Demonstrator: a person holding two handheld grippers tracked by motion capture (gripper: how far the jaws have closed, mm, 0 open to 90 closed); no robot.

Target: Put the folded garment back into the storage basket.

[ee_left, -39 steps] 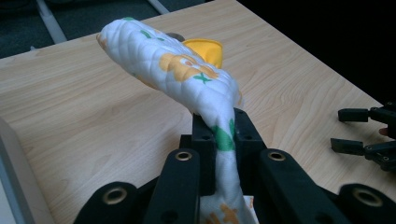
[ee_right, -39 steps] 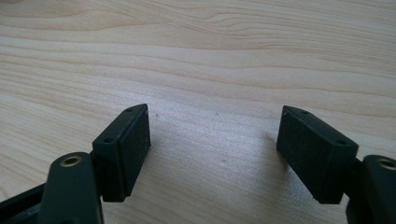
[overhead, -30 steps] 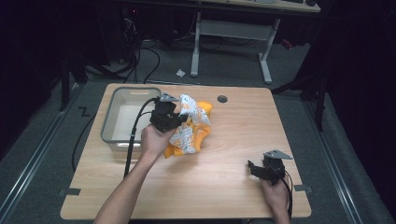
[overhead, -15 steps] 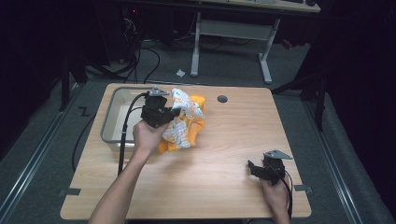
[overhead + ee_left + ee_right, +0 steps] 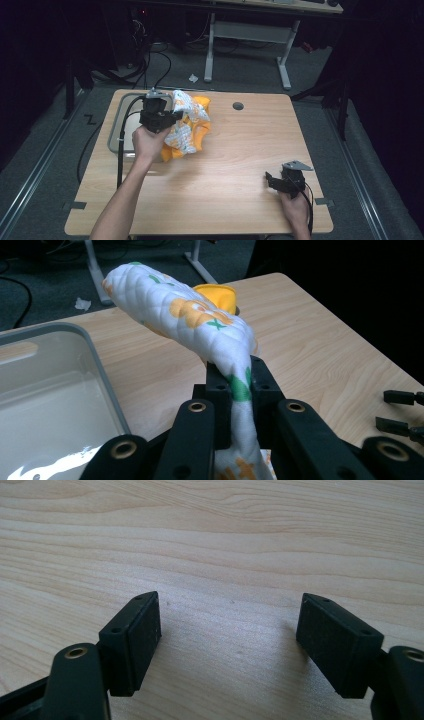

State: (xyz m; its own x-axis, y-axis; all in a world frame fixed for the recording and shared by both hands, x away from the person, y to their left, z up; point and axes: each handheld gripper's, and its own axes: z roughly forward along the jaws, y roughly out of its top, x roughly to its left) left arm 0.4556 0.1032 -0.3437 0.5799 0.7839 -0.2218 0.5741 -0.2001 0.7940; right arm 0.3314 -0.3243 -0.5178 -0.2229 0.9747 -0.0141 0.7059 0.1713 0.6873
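Both left gripper (image 5: 234, 390) fingers (image 5: 218, 390) pinch quilted cloth (image 5: 190, 315)

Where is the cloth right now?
In the high view the cloth hangs at the table's back left, clamped in the left hand-held gripper, just right of the tub.

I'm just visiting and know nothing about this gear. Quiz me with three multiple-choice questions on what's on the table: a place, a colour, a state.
1. Where is the tray?
A. table's left side
B. right edge
C. on the floor

2. The cloth is white with which prints?
A. blue and red
B. orange and green
C. black

3. The right gripper is:
A. shut on cloth
B. open
C. holding a cup

Answers: 1 A, it sits beside the left gripper. 2 B, the left gripper view shows both colours. 3 B, its jaws stand apart over bare table.
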